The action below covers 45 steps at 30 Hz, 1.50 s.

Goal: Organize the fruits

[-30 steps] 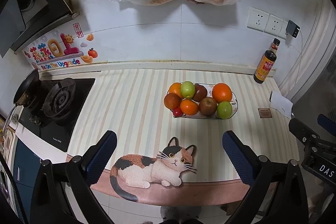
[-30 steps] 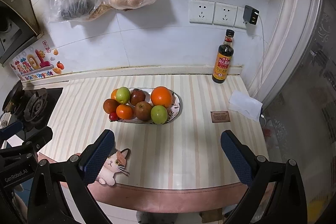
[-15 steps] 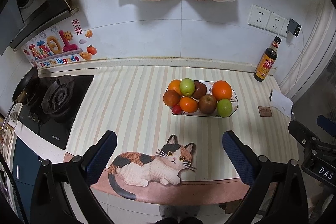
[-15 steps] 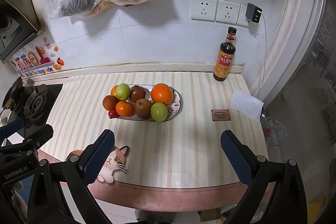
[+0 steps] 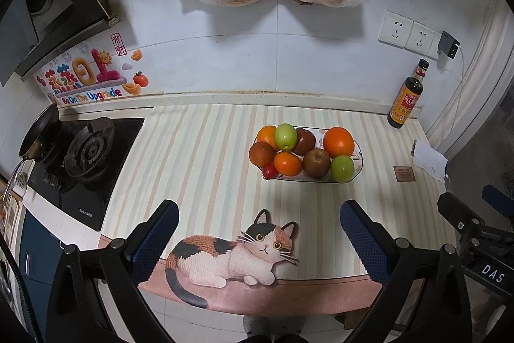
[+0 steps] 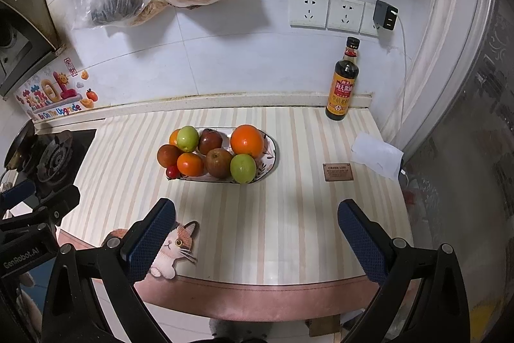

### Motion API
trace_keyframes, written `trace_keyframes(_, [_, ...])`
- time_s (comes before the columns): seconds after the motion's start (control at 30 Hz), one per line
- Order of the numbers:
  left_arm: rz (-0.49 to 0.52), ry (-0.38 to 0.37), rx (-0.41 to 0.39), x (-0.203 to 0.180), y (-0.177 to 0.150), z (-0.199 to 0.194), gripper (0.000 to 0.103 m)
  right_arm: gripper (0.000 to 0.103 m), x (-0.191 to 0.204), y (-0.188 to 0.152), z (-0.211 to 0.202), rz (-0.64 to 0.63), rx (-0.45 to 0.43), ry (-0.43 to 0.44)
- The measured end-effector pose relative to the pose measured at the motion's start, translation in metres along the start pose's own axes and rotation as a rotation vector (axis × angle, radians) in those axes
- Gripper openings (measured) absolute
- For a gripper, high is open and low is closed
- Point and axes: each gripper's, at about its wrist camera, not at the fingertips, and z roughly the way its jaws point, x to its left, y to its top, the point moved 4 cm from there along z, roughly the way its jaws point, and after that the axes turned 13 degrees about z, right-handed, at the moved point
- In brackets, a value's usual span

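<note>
Stretching left to right across the striped counter [image 6: 289, 214], the oval fruit plate [image 6: 271, 159] [image 5: 357, 161] has its long axis running roughly parallel to the back wall, its right end tipped slightly toward the far side in your right wrist view.

It holds a heap of fruit, all touching: a big orange [image 6: 246, 140] [image 5: 338, 141] at the far right, a green apple [image 6: 243, 168] [image 5: 342, 168] just in front of it, a brownish-red apple [image 6: 219, 163] [image 5: 316, 162] in the middle near row, a small orange [image 6: 190, 164] [image 5: 287, 163] left of that, and a tiny red fruit [image 6: 172, 171] [image 5: 269, 171] at the near left rim. Behind sit a dark red fruit [image 6: 167, 155] [image 5: 261, 154], a second green apple [image 6: 187, 138] [image 5: 285, 136] perched high, a dark red apple [image 6: 210, 141] [image 5: 305, 141], and another orange [image 6: 174, 137] [image 5: 266, 133], mostly hidden.

Your left gripper [image 5: 258, 235] has its jaws spread wide and holds nothing; the plate lies well beyond the fingertips, far and a little right of centre, with the cat-shaped mat [image 5: 231, 256] between the fingers. Your right gripper [image 6: 256, 235] is likewise spread and empty, and the plate sits far and left of centre, closer to the left finger. A soy sauce bottle [image 6: 342, 82] [image 5: 405, 97] stands upright at the far right by the wall.
</note>
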Motion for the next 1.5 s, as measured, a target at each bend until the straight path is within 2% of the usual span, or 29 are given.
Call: trace_keyframes(1.5, [0.018,0.007,-0.019,0.003,-0.002,-0.01,0.103,0.103,0.005,-0.01,-0.011,0.015,0.003,-0.002])
